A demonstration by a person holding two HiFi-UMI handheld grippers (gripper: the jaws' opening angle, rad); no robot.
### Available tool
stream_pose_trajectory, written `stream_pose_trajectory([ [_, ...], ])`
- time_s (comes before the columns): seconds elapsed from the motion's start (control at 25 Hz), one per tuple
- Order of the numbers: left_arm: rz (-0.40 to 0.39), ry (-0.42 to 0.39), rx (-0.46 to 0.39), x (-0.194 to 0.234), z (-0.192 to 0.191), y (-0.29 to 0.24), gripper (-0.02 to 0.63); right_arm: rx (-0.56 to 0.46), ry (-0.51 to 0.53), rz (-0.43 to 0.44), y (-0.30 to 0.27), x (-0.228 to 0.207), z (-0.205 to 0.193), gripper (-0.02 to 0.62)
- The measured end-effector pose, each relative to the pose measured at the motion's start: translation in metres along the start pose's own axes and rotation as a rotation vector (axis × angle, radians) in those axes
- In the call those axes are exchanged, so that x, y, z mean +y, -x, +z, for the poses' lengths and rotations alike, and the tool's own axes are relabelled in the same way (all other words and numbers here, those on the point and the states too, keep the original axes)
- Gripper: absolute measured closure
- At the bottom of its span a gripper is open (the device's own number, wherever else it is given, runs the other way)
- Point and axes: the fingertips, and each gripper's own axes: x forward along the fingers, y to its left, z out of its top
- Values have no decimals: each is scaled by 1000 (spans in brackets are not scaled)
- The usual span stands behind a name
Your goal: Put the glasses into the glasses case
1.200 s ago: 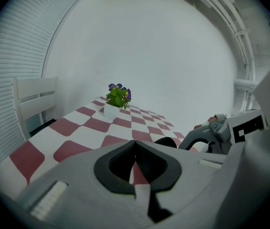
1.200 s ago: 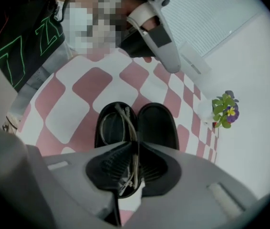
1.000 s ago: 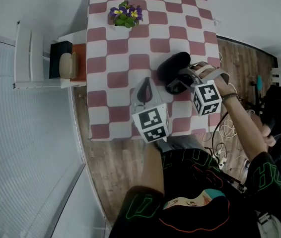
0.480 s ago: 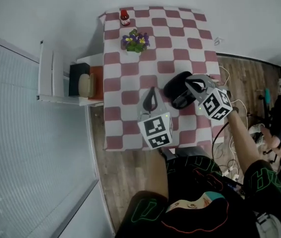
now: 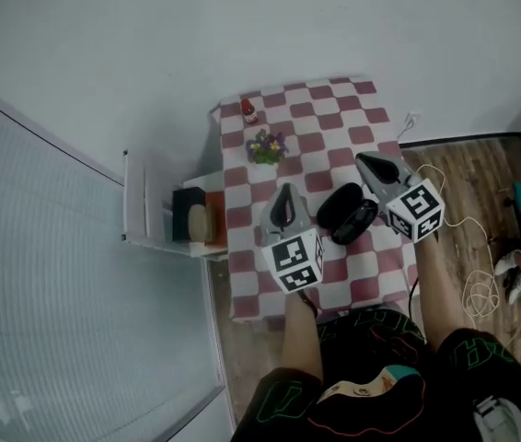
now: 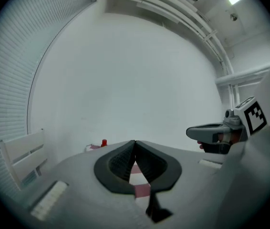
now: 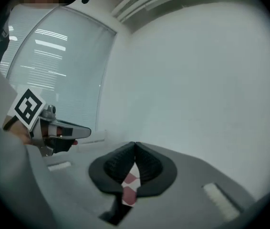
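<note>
Matt black glasses case (image 5: 348, 213), checked cloth (image 5: 325, 118), wooden floor (image 5: 486, 155).

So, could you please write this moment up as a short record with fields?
surface: table with red-and-white checked cloth
glasses case: black, lying on the cloth between the two grippers, apparently open
glasses: cannot be made out; the case's inside is too dark to tell
left gripper: jaws together, nothing between them, left of the case
right gripper: jaws together, nothing between them, right of the case
far end of table: red bottle, potted flowers
</note>
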Motion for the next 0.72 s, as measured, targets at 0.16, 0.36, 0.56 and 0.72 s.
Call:
stream_pose_trajectory([
  [0.16, -3, -55, -74, 2, 41, -7, 598, -83, -120, -118, 17, -18, 20, 592],
  [0.36, 34, -68, -122, 9, 78, -15, 598, -113, -165, -294, 35, -43, 34, 592],
  [0.56, -29, -95, -131, -21, 70, -13, 597, -133, -205, -325, 46, -48, 37, 592],
  [0.72, -60, -92, -110, -28, 56, -12, 598, -126, -198, -324, 46, -44, 41, 592],
])
